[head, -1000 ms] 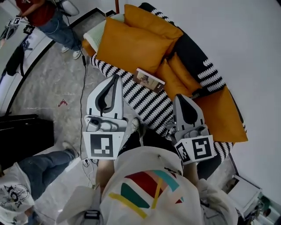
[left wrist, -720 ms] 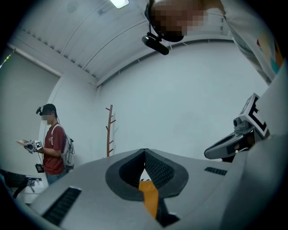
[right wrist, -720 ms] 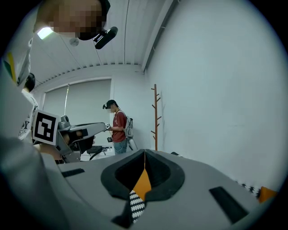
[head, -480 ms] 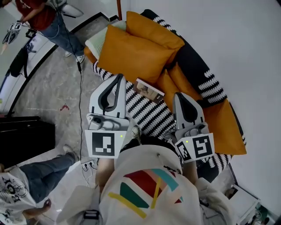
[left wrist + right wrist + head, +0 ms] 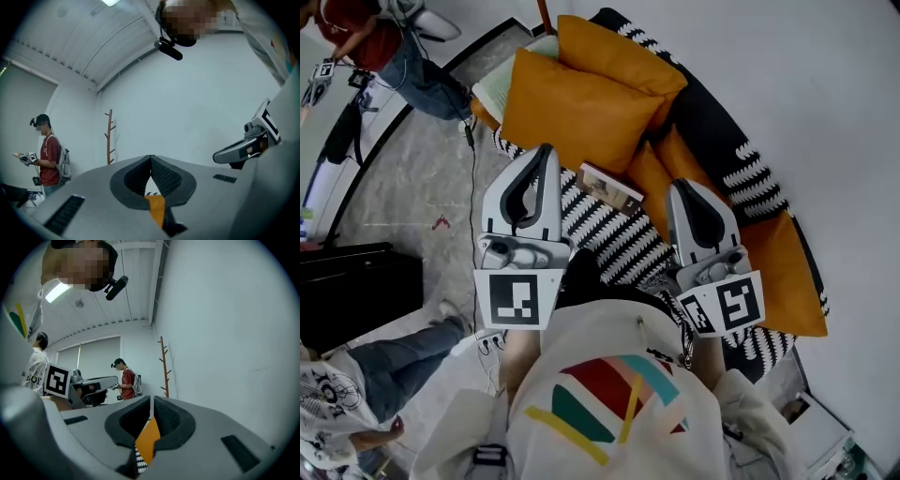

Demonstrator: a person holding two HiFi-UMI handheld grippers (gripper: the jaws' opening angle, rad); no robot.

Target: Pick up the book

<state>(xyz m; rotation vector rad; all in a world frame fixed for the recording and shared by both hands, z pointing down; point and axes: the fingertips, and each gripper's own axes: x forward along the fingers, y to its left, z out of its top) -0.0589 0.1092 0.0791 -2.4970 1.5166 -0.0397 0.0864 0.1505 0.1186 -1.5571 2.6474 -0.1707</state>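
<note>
The cover print on the book point(image 5: 607, 187) is too small to read. The near part of the striped sofa point(image 5: 614, 239) is hidden behind the wearer's shirt point(image 5: 609, 394), and a person in a red shirt point(image 5: 366, 42) is cut off by the top-left corner.

The striped sofa point(image 5: 619, 239) bears several orange cushions point(image 5: 572, 112), and a book point(image 5: 607, 187) lies on its seat

book point(image 5: 607, 187) flat on striped sofa point(image 5: 614, 239) | orange cushion point(image 5: 572, 108) just behind book | L gripper point(image 5: 546, 153) left of book, R gripper point(image 5: 683, 187) right of book, both clear of it, tips together
</note>
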